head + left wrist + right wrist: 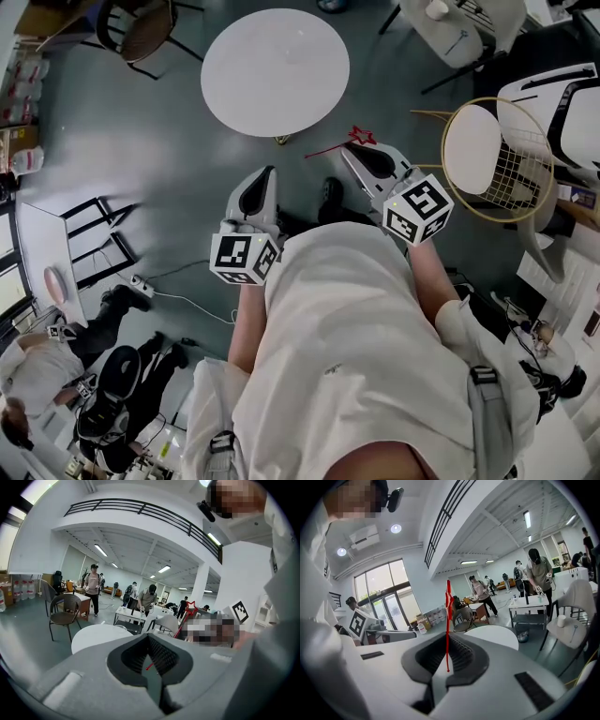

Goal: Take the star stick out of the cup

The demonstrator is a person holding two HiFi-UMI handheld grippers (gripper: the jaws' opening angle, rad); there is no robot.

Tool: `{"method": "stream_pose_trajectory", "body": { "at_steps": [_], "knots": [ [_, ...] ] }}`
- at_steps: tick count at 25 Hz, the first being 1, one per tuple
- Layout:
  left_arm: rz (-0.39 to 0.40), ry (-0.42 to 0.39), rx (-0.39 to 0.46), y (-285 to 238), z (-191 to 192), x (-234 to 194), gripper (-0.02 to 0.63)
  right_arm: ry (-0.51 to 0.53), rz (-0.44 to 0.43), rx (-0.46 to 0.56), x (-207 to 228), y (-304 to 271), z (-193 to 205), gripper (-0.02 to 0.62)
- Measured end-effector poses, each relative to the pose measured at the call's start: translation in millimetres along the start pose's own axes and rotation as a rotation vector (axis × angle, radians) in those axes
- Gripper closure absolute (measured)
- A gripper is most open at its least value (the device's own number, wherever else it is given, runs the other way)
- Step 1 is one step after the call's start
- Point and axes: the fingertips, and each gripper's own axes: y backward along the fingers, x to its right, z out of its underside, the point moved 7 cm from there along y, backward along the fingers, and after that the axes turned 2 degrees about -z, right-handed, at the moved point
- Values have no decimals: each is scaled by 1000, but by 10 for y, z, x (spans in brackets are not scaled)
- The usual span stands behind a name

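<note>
My right gripper (351, 150) is shut on a thin red star stick (339, 143), held in the air above the grey floor, with the red star (362, 136) at its far end. In the right gripper view the stick (448, 620) stands upright between the ribbed pads (461, 654) of my right gripper (446, 667). My left gripper (266, 178) hangs to the left of it, shut with nothing in it. The left gripper view shows the star (191, 605) beyond my left gripper (152, 665). No cup shows in any view.
A round white table (275, 70) stands just ahead of both grippers. A yellow-framed wire chair (497, 159) is at the right, dark chairs (141, 28) at the far left. A person (37, 361) stands at the lower left; more people (537, 573) walk in the hall.
</note>
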Motion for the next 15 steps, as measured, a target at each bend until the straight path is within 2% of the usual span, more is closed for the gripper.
{"method": "stream_pose_trajectory", "body": {
  "at_steps": [5, 15],
  "knots": [
    [-7, 8, 9, 71, 25, -113, 597, 37, 1, -24, -169, -112, 38, 578],
    [-18, 13, 12, 152, 64, -145, 597, 13, 5, -19, -162, -122, 46, 578]
  ]
}}
